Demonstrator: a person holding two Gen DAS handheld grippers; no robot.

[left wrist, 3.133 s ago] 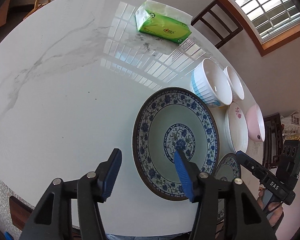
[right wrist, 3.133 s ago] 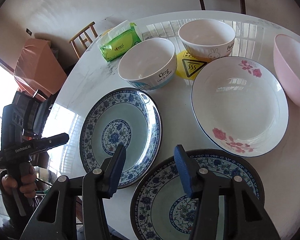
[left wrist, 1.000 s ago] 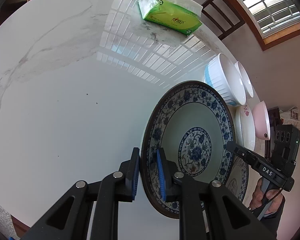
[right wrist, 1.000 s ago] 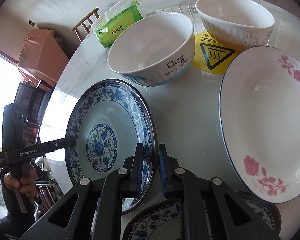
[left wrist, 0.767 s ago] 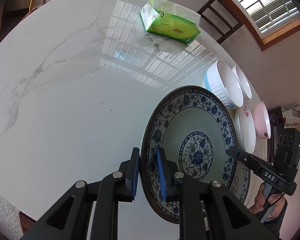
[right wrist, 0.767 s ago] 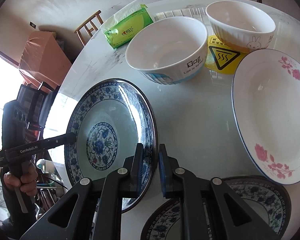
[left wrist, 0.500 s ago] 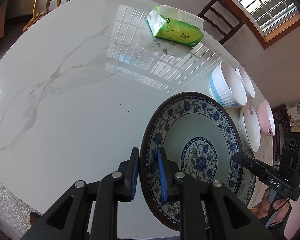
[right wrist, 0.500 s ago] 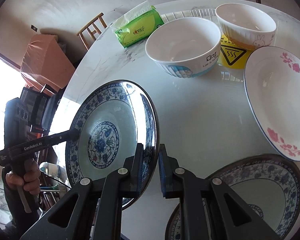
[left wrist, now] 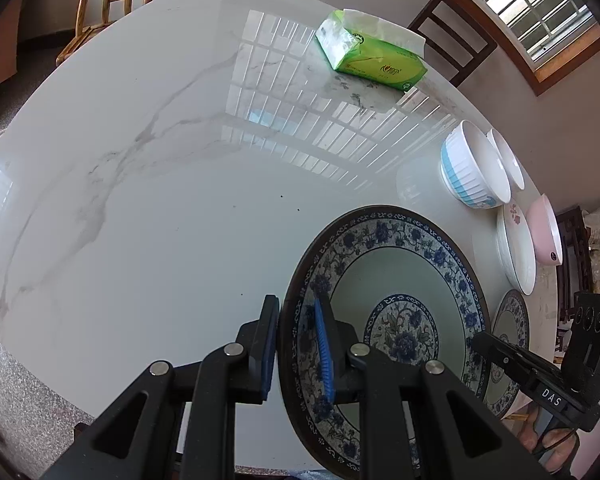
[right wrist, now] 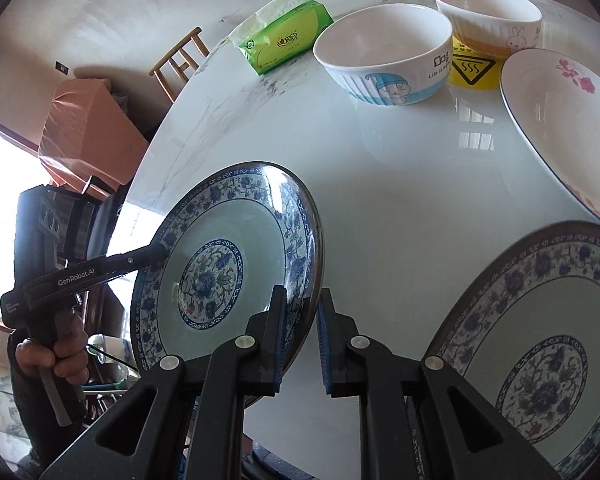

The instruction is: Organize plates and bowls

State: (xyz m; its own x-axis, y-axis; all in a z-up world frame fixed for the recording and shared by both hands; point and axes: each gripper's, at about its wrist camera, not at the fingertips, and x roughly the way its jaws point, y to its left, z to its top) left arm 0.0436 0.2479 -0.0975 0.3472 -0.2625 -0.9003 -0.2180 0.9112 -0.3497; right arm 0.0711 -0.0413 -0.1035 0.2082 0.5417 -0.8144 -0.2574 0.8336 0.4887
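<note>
- Left wrist view: blue-patterned plate (left wrist: 400, 276) sits at 4 o'clock in frame, tilted, with its near rim clamped between the two pads of the left tool (left wrist: 296, 344); one pad is under the rim, the other on the patterned border.
- Right wrist view: same blue-patterned plate (right wrist: 228, 264) at 8 o'clock, raised off the worktop (right wrist: 400, 184) and tilted; the right tool (right wrist: 302, 340) pinches its rim at the plate's lower right edge, pads closed on it.
- Both tools therefore grip the one plate, at opposite edges. The left tool's finger (right wrist: 140, 258) shows in the right wrist view, touching the plate's far rim at 9 o'clock.
- Second blue-patterned plate (right wrist: 548, 336) lies flat on the worktop at 4 o'clock in the right wrist view, apart from the held plate.
- White plate with pink flowers (right wrist: 560, 120) at 2 o'clock, flat on the worktop.
- Blue-and-white bowl (right wrist: 384, 56) at 12 o'clock; rabbit bowl (right wrist: 488, 20) just beside it at 1 o'clock, resting on a yellow warning coaster (right wrist: 470, 68).
- Pink bowl (left wrist: 544, 228) at 3 o'clock in the left wrist view, beyond the flowered plate.
- Green tissue pack (right wrist: 284, 44) at 11 o'clock in the right wrist view, near the worktop's far edge.
- Wooden chair (left wrist: 108, 4) stands beyond the worktop at 11 o'clock in the left wrist view.
</note>
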